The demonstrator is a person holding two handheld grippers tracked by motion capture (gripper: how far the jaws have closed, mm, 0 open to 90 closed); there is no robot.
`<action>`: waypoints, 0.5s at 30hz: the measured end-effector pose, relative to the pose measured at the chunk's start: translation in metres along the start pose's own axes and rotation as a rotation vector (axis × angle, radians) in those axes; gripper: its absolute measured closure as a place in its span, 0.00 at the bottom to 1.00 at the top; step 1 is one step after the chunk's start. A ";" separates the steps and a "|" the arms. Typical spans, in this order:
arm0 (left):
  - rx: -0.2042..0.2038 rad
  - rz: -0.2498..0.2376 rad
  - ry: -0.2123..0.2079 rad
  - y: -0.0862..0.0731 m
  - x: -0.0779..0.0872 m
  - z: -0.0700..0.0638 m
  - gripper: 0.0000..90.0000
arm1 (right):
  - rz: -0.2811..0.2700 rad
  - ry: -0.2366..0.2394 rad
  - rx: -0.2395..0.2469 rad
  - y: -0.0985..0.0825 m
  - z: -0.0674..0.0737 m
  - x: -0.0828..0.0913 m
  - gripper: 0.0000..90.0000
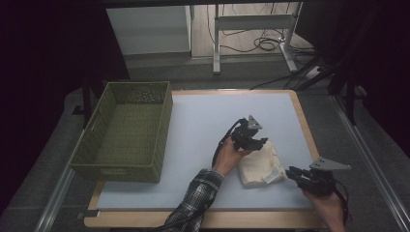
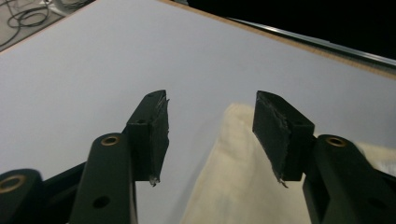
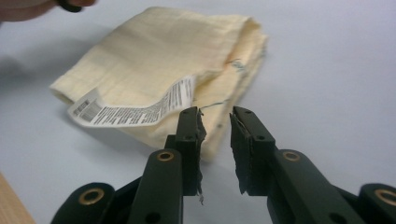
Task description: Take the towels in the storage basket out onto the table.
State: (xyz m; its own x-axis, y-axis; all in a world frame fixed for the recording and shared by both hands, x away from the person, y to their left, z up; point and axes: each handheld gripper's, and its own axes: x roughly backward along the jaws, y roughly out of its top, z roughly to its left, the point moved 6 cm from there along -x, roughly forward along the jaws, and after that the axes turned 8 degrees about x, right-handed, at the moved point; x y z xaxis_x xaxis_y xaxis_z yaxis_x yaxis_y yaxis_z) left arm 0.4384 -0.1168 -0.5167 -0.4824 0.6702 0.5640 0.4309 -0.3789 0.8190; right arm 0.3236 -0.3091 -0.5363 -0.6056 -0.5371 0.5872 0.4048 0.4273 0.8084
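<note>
1. This reads as a lab or test room rather than a home: dim surroundings, grey carpeted floor (image 1: 382, 159)
2. The wooden table (image 1: 302, 121) carries a pale blue mat (image 1: 208, 121), laid out as a work area
3. Behind it, loose cables (image 1: 263, 43) trail across the floor beside white metal desk legs (image 1: 216, 43)

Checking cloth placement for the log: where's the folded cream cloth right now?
In the high view the folded cream cloth lies on the grey mat, right of centre near the front edge, between the left tool and the right tool, well right of the green basket.
</note>
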 end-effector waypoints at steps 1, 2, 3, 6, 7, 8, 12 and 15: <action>0.001 0.002 0.007 -0.002 0.004 0.002 0.48 | -0.001 -0.010 0.001 0.001 -0.002 0.003 0.81; 0.002 0.004 0.010 -0.005 0.007 0.004 0.46 | -0.005 -0.019 0.004 0.003 -0.004 0.006 0.81; 0.004 0.005 0.017 -0.009 0.012 0.007 0.45 | -0.012 -0.023 0.006 0.006 -0.005 0.009 0.81; 0.021 0.005 0.027 -0.017 0.022 0.013 0.39 | -0.026 -0.014 0.005 0.016 -0.005 0.011 0.81; 0.026 0.001 0.031 -0.020 0.026 0.015 0.37 | -0.023 -0.008 0.011 0.019 -0.003 0.010 0.81; 0.031 -0.003 0.038 -0.023 0.029 0.017 0.34 | -0.020 -0.001 0.018 0.021 -0.001 0.007 0.81; 0.068 -0.009 0.045 -0.036 0.039 0.026 0.27 | 0.014 0.036 0.026 0.025 0.008 -0.017 0.73; 0.077 -0.001 0.055 -0.047 0.042 0.032 0.25 | 0.069 0.039 0.029 0.022 0.010 -0.037 0.74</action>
State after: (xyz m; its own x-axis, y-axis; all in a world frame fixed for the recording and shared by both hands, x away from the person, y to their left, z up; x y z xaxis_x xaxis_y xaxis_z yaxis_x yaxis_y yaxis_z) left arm 0.4221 -0.0507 -0.5345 -0.5231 0.6335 0.5702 0.4869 -0.3270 0.8099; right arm 0.3482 -0.2718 -0.5406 -0.5492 -0.5333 0.6434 0.4248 0.4849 0.7645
